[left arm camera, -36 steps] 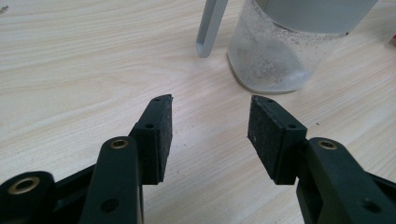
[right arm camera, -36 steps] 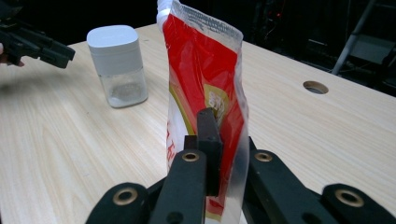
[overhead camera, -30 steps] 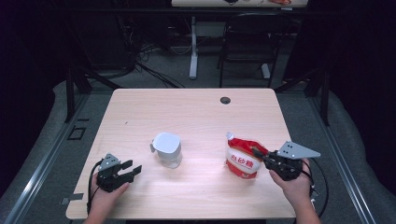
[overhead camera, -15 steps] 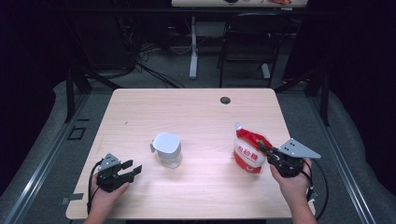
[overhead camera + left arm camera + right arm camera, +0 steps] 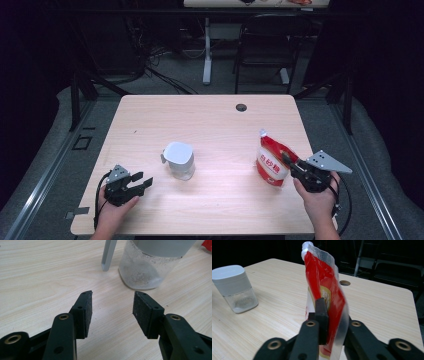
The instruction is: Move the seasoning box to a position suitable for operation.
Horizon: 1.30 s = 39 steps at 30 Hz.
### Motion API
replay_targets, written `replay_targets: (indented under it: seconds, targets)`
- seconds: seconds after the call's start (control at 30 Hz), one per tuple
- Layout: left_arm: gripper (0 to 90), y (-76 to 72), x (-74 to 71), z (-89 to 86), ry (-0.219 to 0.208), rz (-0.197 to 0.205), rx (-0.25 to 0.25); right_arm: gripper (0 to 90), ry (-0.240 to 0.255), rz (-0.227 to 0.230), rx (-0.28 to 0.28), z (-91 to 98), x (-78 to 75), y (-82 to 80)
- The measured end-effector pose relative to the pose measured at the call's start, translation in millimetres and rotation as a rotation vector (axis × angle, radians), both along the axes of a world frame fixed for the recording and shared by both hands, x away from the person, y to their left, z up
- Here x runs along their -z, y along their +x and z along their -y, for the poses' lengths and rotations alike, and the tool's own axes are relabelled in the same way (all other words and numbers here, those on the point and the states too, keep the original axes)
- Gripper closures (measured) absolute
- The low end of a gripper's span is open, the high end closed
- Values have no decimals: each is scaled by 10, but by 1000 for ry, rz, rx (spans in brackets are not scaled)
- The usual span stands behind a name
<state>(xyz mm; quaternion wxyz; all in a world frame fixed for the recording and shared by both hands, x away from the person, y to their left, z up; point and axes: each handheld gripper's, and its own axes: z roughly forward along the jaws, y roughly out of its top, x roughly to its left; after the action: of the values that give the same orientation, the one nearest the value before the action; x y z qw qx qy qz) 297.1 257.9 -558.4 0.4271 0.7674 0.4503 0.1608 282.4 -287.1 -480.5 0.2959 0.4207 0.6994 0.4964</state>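
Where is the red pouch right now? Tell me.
In the high view the red pouch stands upright on the right side of the table, between the right tongs' jaws, well right of the lidded clear container.

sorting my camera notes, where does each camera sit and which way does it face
high view: above the person's side, facing forward and down on the table; both hands and grippers show.
left gripper view: rides the left gripper, looking along its open jaws at the jar.
right gripper view: rides the right gripper, looking along its jaws at the red pouch between them.
shared: the jar shows in all three.
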Motion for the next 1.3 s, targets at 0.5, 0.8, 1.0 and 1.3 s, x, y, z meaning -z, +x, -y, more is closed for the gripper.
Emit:
replay_targets:
  seconds: [0.5,0.8,1.0,1.3]
  targets:
    - [509,28,0,34,5,6,11,638,29,-34,21,68,-28,-50]
    - [512,127,-65,95,-59,27,-4,620,44,-39,25,131,-4,-135]
    - [542,289,-86,186,-17,57,-58,581,62,-46,32,137,21,-225]
    - [577,462,-130,309,-21,69,-49,575,67,-60,24,177,66,-285]
